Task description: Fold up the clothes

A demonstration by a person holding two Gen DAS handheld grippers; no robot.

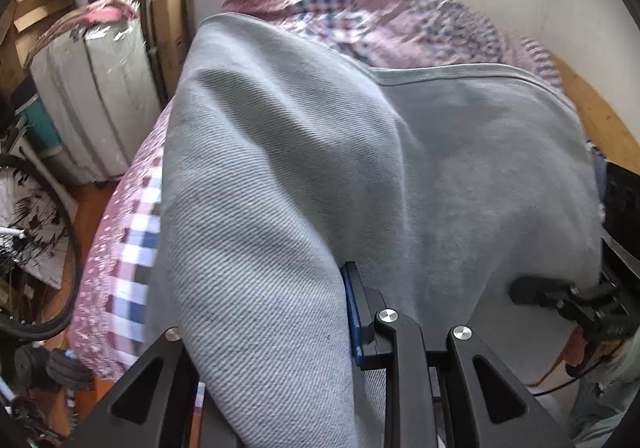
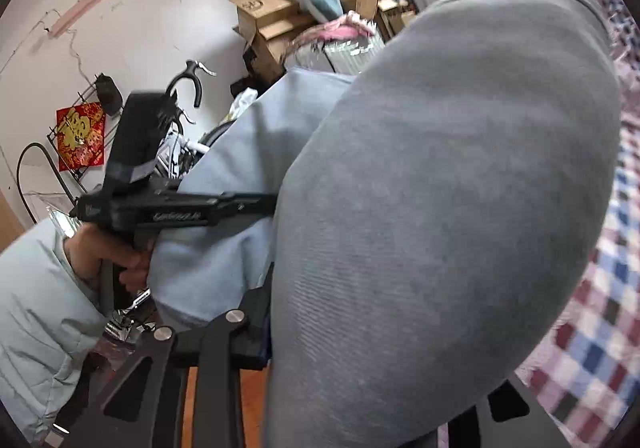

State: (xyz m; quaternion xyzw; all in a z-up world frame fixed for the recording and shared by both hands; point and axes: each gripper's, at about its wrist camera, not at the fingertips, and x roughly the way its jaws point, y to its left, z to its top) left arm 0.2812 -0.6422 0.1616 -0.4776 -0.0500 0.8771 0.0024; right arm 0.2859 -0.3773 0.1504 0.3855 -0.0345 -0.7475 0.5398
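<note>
Checked bedspread (image 1: 132, 248) | cardboard boxes (image 2: 264, 16), contents hidden | both grippers clamp grey garment (image 1: 280, 168)

grey cloth (image 1: 280, 176) blocks ahead; bicycle wheel (image 1: 60, 248) and boxes (image 1: 36, 4) crowd the floor beside the bed (image 1: 128, 248).

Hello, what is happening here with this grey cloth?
A person is folding clothes with a handheld gripper in each hand. Both the left gripper and the right gripper have their jaws closed on a grey garment, which hangs lifted between them over a bed with a checked cover. The pictures are blurred, so the garment seems to be in mid-swing. The fold is not finished yet.
</note>
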